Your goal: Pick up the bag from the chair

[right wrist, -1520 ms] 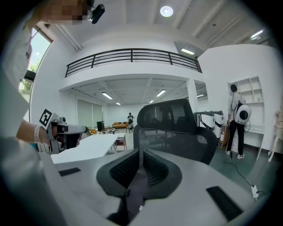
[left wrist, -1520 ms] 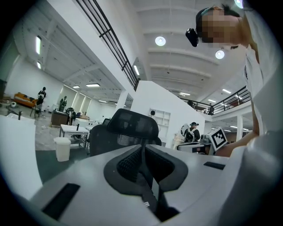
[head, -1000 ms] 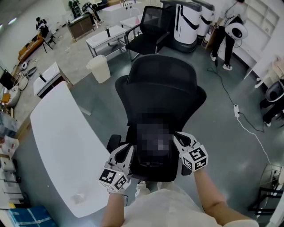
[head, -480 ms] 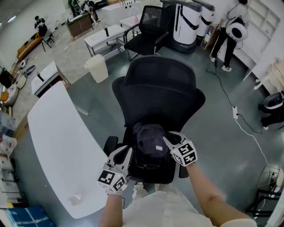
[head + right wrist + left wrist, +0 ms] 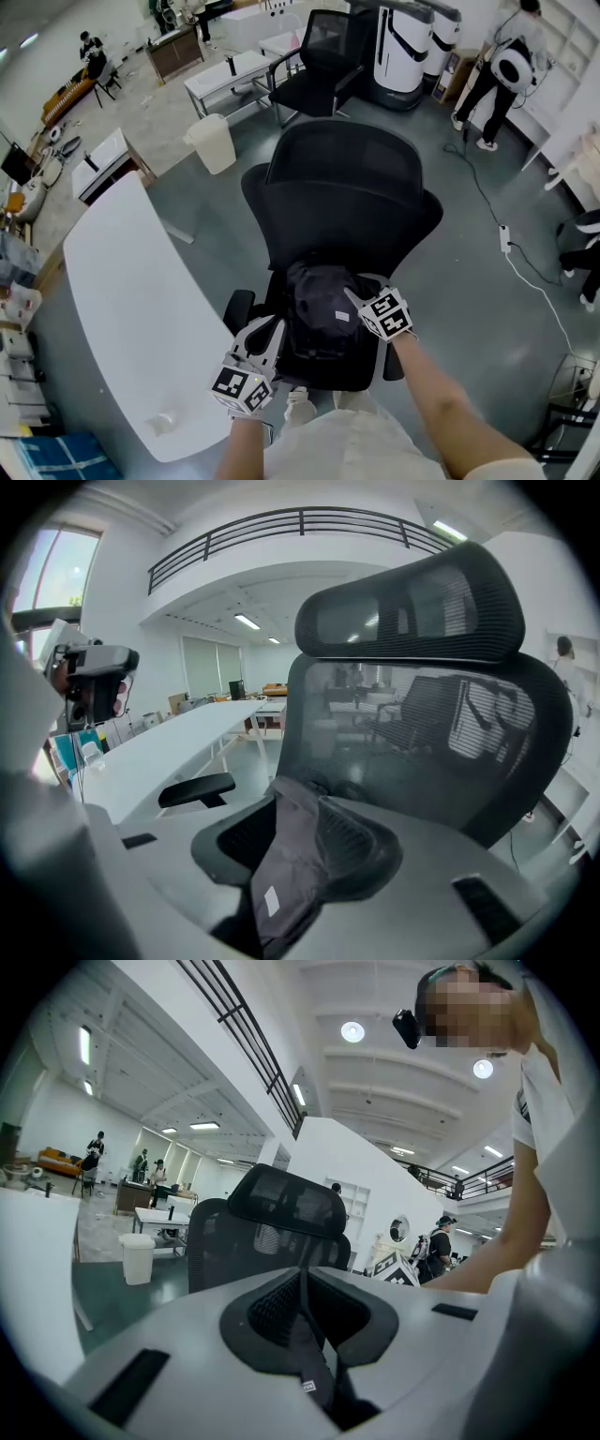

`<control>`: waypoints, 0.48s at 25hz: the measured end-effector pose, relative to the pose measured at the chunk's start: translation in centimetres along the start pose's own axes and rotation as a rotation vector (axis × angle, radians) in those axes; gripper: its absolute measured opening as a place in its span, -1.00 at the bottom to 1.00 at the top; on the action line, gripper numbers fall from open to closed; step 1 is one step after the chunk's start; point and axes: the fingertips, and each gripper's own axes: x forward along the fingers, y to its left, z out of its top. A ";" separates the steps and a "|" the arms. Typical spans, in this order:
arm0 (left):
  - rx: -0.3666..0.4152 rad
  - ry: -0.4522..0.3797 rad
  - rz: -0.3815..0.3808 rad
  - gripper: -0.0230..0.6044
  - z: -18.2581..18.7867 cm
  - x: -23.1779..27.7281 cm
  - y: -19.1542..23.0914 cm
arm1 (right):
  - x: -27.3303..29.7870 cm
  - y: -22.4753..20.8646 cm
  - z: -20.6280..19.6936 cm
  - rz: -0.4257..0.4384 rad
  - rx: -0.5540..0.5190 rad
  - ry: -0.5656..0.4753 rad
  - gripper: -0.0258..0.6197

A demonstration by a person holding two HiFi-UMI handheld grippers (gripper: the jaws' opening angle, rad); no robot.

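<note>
I am keeping my left claw clenched on what looks like a black strap of the bag. The strap is thin and dark against the pads, so I am judging that partly from how it runs out from between them. The black bag is sitting on the black mesh office chair, just in front of me and between my two claws. My right claw is reaching in at the bag's right side. Its jaws have just been opening, and a grey-black fold of the bag is lying between them with the pads not pressing on it. I am judging this to be the grasping step, with the lift not yet begun. Next I am looking to clamp the right claw on that fold, then raise both claws together so the bag comes off the chair evenly.
</note>
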 end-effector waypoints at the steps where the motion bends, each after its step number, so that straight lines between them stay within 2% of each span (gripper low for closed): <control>1: -0.001 0.003 0.001 -0.79 -0.2 0.0 0.0 | 0.4 -0.2 -0.2 0.002 -0.003 0.011 -0.46; 12: 0.000 0.030 0.008 -0.79 -1.1 1.1 -0.5 | 4.6 -2.2 -3.1 0.032 -0.061 0.148 -0.39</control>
